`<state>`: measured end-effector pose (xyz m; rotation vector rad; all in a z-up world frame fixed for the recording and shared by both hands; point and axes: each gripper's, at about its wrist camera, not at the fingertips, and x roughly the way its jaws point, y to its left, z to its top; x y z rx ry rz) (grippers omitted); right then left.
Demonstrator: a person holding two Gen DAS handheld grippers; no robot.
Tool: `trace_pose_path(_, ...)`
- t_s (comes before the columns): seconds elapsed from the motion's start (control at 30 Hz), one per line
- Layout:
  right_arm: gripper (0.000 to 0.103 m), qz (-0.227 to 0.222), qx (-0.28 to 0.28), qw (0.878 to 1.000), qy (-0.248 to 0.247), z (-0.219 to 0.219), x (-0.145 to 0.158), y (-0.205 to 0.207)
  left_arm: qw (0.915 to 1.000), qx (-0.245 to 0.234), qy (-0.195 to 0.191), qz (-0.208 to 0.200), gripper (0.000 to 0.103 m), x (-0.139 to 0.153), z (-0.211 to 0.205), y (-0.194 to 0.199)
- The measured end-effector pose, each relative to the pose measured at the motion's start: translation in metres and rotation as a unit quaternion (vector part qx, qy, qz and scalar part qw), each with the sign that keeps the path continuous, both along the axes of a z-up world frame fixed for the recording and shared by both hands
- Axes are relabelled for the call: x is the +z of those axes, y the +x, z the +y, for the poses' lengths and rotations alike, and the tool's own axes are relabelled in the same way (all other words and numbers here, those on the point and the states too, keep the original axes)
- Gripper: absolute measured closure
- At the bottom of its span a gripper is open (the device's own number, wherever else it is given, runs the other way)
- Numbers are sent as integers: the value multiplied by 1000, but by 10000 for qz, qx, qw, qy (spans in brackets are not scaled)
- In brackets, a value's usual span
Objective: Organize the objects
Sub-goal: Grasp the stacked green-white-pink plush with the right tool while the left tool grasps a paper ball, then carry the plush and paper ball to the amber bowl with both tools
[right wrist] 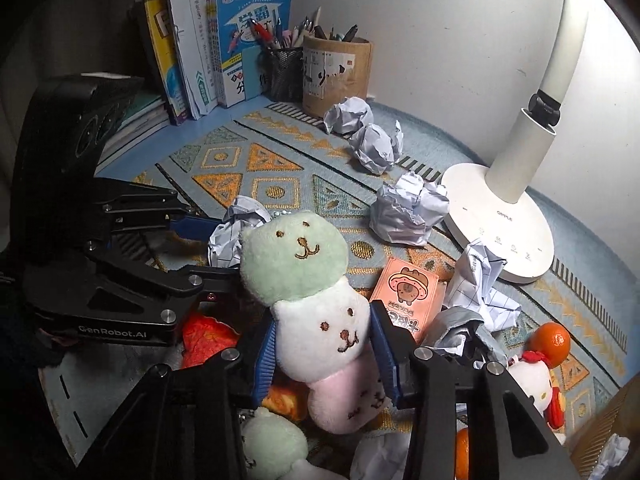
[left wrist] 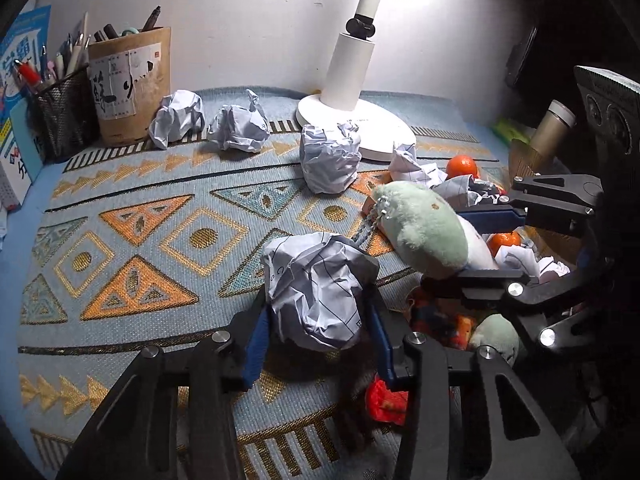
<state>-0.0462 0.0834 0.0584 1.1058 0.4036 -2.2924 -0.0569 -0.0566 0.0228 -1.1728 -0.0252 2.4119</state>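
**Both hand-held grippers clamped, lift comes next**

Now each hand-held gripper has its own item pinched, so the step in hand looks like the grasp at the start of a clearing move. The left hand-held gripper (left wrist: 320,344) has its blue pads pressed on either side of a paper ball (left wrist: 316,292), which sits on the patterned mat (left wrist: 160,240) toward the near edge of the surface. The right hand-held gripper (right wrist: 326,356) is clamped on the white middle of a plush toy (right wrist: 316,304), green head up and pink end down, lying in the clutter at the near right part of the surface. The two grippers work close together: from the right wrist view the left one reaches in just beside the toy's head.

Much is left to sort. Three more paper balls (left wrist: 236,126) lie toward the far edge, by the cardboard pen pot (left wrist: 128,84) and the lamp (left wrist: 352,92). A further crumpled sheet, a pink card box (right wrist: 404,292), an orange (right wrist: 552,340) and a second small plush (right wrist: 528,380) crowd around the toy.

The next move, I judge, calls for a straight lift of each item clear of its neighbours, taken apart from one another so the arms do not knock. The paper is light and springy and may slip if squeezed loosely. The toy is soft, and its bead chain could snag on the clutter below. Where either belongs the views do not show.
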Motion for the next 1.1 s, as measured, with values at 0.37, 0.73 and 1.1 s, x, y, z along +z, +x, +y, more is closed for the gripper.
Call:
trace_pose_path(0.37,61,-377,-727,9925,-910,3,56,51,9950,896,125,422,62,51,-27,52)
trace_pose_path(0.73,60,-1776,-1256,9712,-972,-21,-33,108,9823,1745,-445,507,62,4,-44,104)
trace_pose_path(1.1,26,-1100,-379,9927,-322,-27,-45,141,9815,1837,-34,548,62,6,-54,108)
